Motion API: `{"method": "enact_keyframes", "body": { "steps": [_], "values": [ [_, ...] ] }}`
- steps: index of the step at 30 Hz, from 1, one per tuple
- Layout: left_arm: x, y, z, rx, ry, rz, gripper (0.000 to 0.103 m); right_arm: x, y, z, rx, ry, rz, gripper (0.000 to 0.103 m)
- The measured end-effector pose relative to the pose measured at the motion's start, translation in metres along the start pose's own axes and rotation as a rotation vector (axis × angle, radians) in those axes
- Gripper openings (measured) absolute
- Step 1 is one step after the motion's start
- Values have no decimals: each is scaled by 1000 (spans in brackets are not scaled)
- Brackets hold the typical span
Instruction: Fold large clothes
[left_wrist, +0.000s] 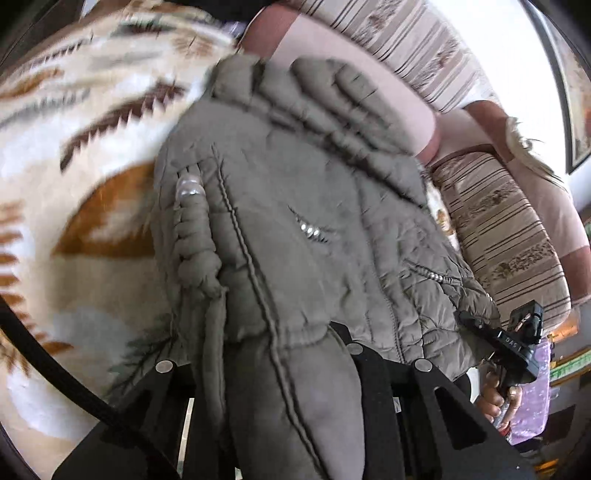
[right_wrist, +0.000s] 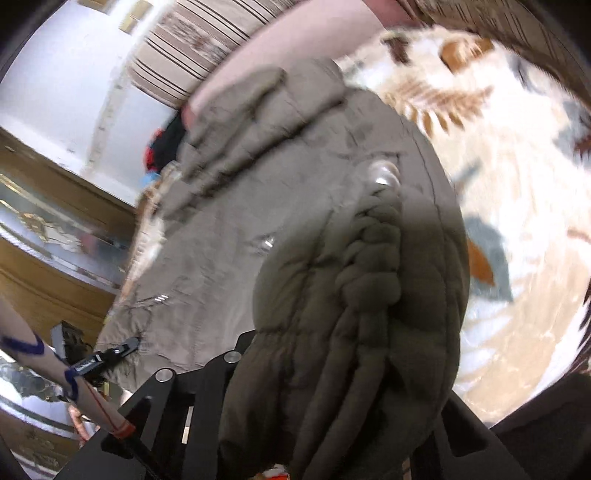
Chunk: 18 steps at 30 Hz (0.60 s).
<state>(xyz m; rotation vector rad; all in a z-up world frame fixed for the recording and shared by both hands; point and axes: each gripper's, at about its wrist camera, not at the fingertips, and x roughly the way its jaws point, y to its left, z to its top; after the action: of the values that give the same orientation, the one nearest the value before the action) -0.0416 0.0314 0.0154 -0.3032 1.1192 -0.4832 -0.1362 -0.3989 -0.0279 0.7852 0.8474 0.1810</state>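
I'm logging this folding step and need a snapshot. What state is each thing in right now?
Padded jacket: lifted at its hem over the blanket, crumpled, not yet folded.
Left gripper: shut on the jacket's hem.
Right gripper: shut on the jacket's hem.
Patterned blanket: spread out under the jacket.
Striped sofa cushion: resting behind the jacket.

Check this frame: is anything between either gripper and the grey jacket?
Nothing visible. The grey jacket fills the left gripper, and its hem bunches in the right gripper. Under it lies only the patterned blanket.
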Motion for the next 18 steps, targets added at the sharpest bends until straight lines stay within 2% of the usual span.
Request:
{"method": "enact_keyframes", "body": {
  "steps": [4,8,13,15,18],
  "values": [
    [-24,-18,-5,53,-27,3,17,-27,17,0,-40,-37,57,21],
    [-46,-16,-28,74,-21,6,17,-46,27,-16,-74,-8,84,21],
    [-34,3,-55,60,67,66,18,-47,9,-40,-52,62,40,21],
    [-28,8,-52,56,93,75,18,-42,5,-37,-30,70,39,21],
    [-35,-4,-34,100,44,75,18,-41,20,-18,-73,44,42,21]
  ]
}}
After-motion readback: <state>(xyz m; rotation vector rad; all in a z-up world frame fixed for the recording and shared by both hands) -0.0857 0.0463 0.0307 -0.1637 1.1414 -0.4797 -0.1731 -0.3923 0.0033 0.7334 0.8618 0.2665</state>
